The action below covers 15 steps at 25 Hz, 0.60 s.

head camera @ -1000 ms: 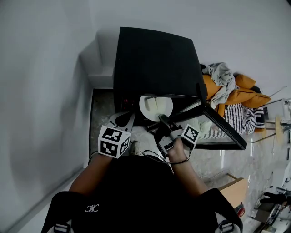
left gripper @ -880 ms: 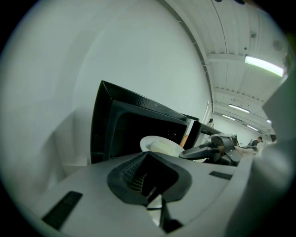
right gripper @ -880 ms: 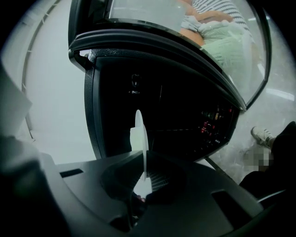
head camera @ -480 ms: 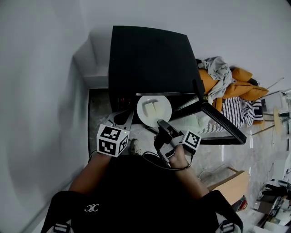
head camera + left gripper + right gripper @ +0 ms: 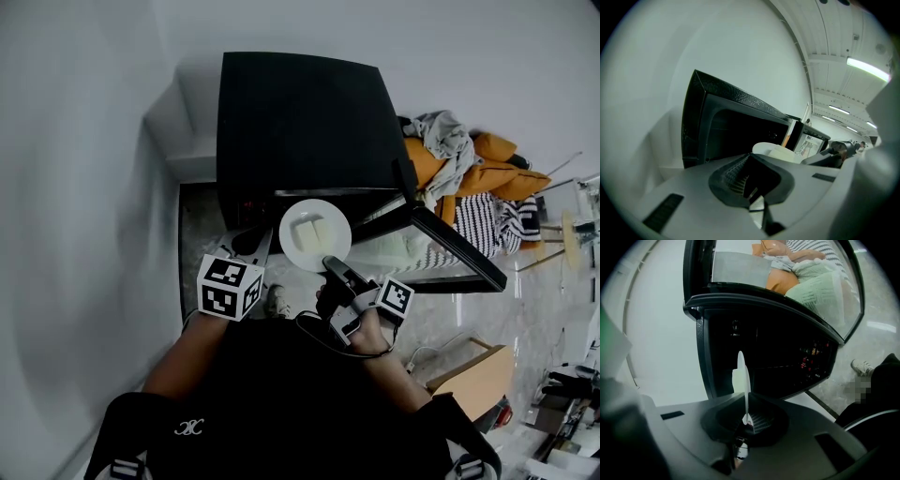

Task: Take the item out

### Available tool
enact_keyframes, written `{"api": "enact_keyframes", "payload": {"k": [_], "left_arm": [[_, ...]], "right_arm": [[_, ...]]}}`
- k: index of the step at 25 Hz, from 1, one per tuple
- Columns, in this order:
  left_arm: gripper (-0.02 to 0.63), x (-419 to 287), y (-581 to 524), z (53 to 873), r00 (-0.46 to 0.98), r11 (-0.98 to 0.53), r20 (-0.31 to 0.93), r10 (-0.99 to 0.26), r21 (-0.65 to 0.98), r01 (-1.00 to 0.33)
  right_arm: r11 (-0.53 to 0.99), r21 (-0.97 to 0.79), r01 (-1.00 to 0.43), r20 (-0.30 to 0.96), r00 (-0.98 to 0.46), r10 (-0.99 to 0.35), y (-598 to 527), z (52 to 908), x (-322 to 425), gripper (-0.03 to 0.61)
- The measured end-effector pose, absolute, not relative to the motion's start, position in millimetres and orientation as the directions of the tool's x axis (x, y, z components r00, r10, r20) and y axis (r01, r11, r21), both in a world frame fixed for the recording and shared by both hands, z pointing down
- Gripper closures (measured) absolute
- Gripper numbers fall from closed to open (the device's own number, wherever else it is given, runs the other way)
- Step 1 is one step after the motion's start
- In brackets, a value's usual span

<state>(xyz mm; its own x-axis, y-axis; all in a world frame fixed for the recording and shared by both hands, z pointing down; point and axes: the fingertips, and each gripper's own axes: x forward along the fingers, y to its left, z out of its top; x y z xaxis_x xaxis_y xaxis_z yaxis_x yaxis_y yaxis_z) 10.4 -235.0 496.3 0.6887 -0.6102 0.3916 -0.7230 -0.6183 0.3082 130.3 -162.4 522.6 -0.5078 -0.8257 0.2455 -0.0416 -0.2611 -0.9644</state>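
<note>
A white plate (image 5: 315, 234) with two pale blocks on it hangs just in front of the black microwave's (image 5: 300, 122) open mouth. My right gripper (image 5: 330, 267) is shut on the plate's near rim. In the right gripper view the plate (image 5: 742, 376) stands edge-on between the jaws of the right gripper (image 5: 746, 416), with the dark oven cavity (image 5: 764, 343) behind it. My left gripper (image 5: 253, 246) sits to the left of the plate, apart from it. The left gripper (image 5: 752, 176) is shut on nothing, and the plate (image 5: 768, 150) shows beyond its tips.
The microwave door (image 5: 441, 246) swings open to the right, its glass (image 5: 778, 282) overhead in the right gripper view. Orange and striped clothes (image 5: 478, 187) are piled at the right. A wooden box (image 5: 469, 380) and a shoe (image 5: 277, 302) lie on the marble floor.
The right gripper has drawn the plate out of the microwave's mouth, toward me and slightly left. The left gripper has hardly moved.
</note>
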Motion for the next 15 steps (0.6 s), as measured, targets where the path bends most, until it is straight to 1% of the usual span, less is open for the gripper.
{"api": "enact_keyframes", "payload": {"k": [15], "left_arm": [[0.614,14.6,-237.9,497.4,0.691,-0.622,0.393,-0.607,0.306,-0.721]], "right_arm": [[-0.229,-0.970,-0.078,0.236,-0.505,-0.830,-163.7,521.1,134.1,0.558]]}}
